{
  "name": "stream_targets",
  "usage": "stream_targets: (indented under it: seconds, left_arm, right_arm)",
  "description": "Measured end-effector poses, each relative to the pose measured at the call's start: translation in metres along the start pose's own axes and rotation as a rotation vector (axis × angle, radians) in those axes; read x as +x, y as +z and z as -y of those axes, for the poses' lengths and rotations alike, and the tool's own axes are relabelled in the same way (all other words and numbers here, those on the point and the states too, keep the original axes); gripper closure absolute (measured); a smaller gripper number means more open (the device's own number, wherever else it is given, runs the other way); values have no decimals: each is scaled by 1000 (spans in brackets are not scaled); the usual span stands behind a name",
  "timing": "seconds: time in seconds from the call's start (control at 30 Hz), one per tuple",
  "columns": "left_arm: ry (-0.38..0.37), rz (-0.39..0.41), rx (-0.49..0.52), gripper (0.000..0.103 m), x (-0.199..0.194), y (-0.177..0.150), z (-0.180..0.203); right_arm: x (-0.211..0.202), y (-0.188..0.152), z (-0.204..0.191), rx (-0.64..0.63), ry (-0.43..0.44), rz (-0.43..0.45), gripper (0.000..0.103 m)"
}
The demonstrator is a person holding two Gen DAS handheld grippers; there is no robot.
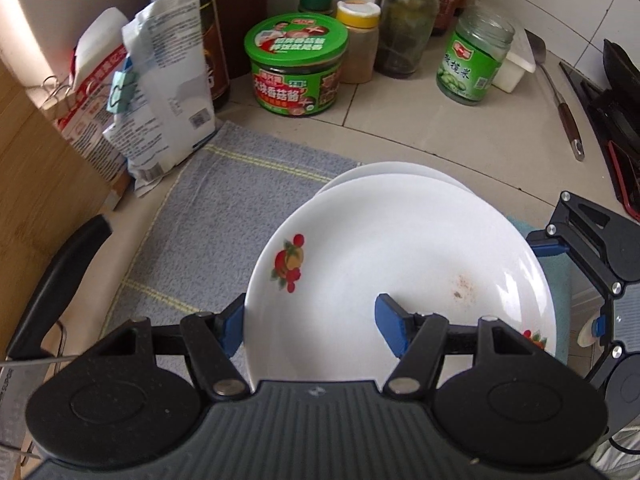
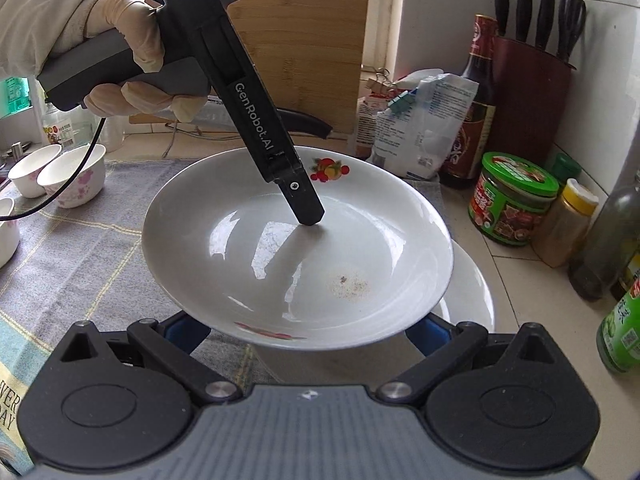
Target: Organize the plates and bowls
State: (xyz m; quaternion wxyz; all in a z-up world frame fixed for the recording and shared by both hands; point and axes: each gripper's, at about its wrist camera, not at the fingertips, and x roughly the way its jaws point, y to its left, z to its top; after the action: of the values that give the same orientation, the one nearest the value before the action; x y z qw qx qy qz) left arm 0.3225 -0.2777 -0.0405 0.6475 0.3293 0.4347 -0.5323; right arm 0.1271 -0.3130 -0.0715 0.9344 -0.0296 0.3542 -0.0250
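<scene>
A white plate (image 2: 296,264) with fruit prints on its rim is held tilted above the surface (image 1: 400,120), just over a second white plate (image 2: 470,300) that lies flat on a grey towel (image 1: 208,216). The left gripper (image 1: 316,326) has the raised plate by its near edge: one blue pad sits under the rim outside, the other rests inside the dish, so its jaws are pinching the rim. A gloved hand (image 2: 100,36) grips that tool's handle, seen from the other side, with one black finger reaching down into the plate's hollow.

The right gripper (image 2: 304,332) sits at the opposite edge. Its blue pads are spread wide, showing beyond either side of the plate's lower rim, and the plate hides their tips, so I cannot tell whether they touch it.

A small brownish smear marks the plate's inside. Three small floral bowls (image 2: 74,176) stand together at the far end of the towel. Behind, a green-lidded jar (image 1: 296,68), bottles and clipped bags (image 1: 160,88) crowd the tiled corner, and a knife block (image 2: 532,80) stands by the wall.
</scene>
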Motion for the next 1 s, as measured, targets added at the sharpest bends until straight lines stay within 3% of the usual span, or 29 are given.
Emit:
stream_targets:
  seconds: [0.47, 1.0]
  left_arm:
    - [-51, -8, 56, 38, 28, 19, 28]
    - [-84, -26, 40, 36, 45, 20, 27]
  right_arm:
    - [-10, -20, 18, 71, -74, -27, 0]
    - [-8, -23, 21, 80, -90, -66, 0]
